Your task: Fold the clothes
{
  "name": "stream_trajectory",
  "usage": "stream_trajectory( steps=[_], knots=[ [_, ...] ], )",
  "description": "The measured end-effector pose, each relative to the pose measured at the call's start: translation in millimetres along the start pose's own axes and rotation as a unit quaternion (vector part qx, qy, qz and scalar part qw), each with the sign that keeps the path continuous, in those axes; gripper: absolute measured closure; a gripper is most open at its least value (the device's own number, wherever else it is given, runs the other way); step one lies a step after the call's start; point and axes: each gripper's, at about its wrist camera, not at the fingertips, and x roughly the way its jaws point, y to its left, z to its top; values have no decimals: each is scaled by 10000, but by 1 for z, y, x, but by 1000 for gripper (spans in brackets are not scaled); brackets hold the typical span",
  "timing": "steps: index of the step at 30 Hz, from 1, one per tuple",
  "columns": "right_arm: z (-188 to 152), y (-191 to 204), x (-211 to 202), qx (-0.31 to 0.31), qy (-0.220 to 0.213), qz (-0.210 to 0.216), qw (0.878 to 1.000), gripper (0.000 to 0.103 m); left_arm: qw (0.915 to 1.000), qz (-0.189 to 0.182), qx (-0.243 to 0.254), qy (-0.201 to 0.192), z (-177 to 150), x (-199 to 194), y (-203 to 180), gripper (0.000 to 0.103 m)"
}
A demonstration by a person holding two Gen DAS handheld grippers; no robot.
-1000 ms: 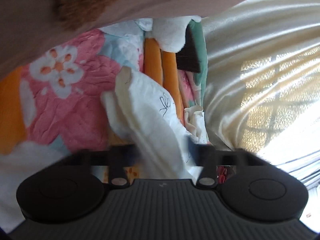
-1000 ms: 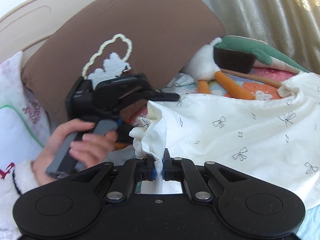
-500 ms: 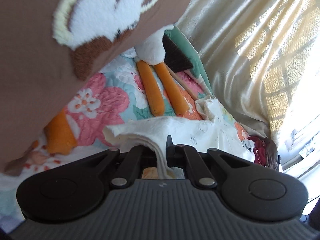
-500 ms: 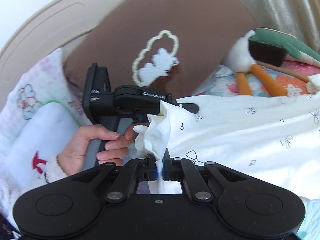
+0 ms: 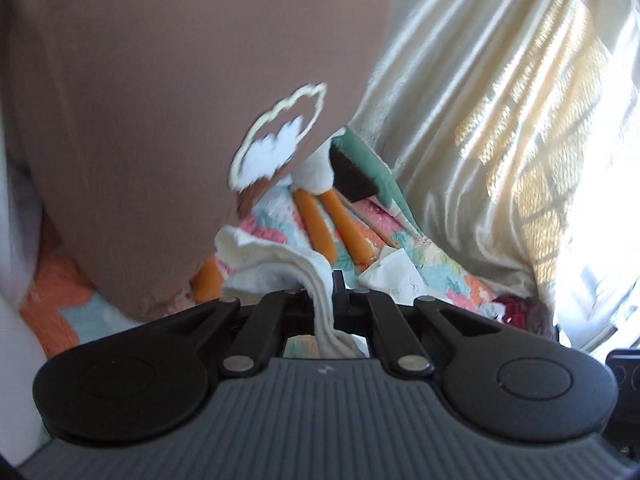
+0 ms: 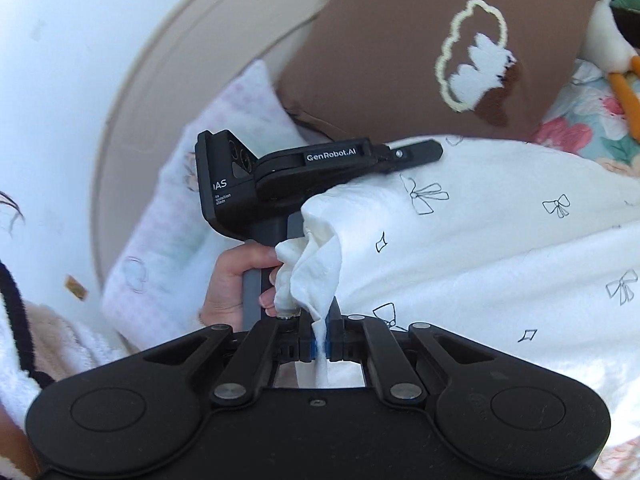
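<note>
Both the left gripper (image 5: pixel 330 280) and right gripper (image 6: pixel 318 338) pinch bunched edges of the white garment (image 6: pixel 500 248) (bow-printed), lifted over the bed; thin grips could slip, dropping it

white garment (image 6: pixel 480 264) printed with small black bows, lifted and bunched at one edge, spreading rightward over the floral bedspread (image 6: pixel 592 120).
</note>
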Motion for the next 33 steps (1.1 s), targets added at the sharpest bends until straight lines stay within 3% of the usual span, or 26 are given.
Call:
stream_trajectory(
  steps=[2,4,6,9,14,16,19,22,24,26,27,29,31,32,33],
  knots=[
    [-3,-3,-8,-357,-133,-466,9982,97,9974,257,634,204,1,28,-26,101],
    [-5,-17,-17,-840,-235,-1350,9870,97,9947,156,831,587,-1,69,-44,101],
    [-3,-47,-34,-579,-348,-1948,9785,97,9922,-12,880,887,-1,115,-61,101],
    [-1,-88,-80,-25,-825,-2509,9645,97,9878,-137,1232,942,4,159,-103,100],
    [-2,-128,-157,124,-1423,-3481,9265,97,9787,-654,1509,1230,3,226,-185,100],
    [-1,-142,-184,242,-1535,-3758,9136,97,9739,-876,1633,1313,-4,252,-221,100],
    [0,-168,-234,822,-1918,-3826,9000,97,9688,-1156,1569,1532,-16,292,-261,100],
    [-8,-195,-267,1209,-2075,-4075,8810,97,9592,-1185,1813,1819,-40,334,-293,99],
    [-14,-217,-273,1363,-1981,-4244,8730,97,9519,-965,1983,2128,-56,362,-307,91],
    [-20,-236,-272,1433,-1857,-4390,8673,97,9485,-711,2050,2310,-65,374,-306,72],
    [-23,-244,-270,1449,-1830,-4468,8637,96,9496,-664,2030,2293,-67,374,-301,70],
    [-27,-256,-266,1450,-1824,-4579,8579,96,9549,-605,1963,2145,-65,363,-286,51],
    [-29,-264,-260,1436,-1844,-4779,8468,93,9604,-506,1957,1917,-58,347,-268,40],
    [-30,-266,-259,1448,-1829,-4910,8393,87,9626,-441,1955,1824,-54,338,-258,38],
    [-30,-267,-258,1481,-1816,-5048,8309,71,9645,-368,1949,1741,-50,330,-248,37]
  ],
)
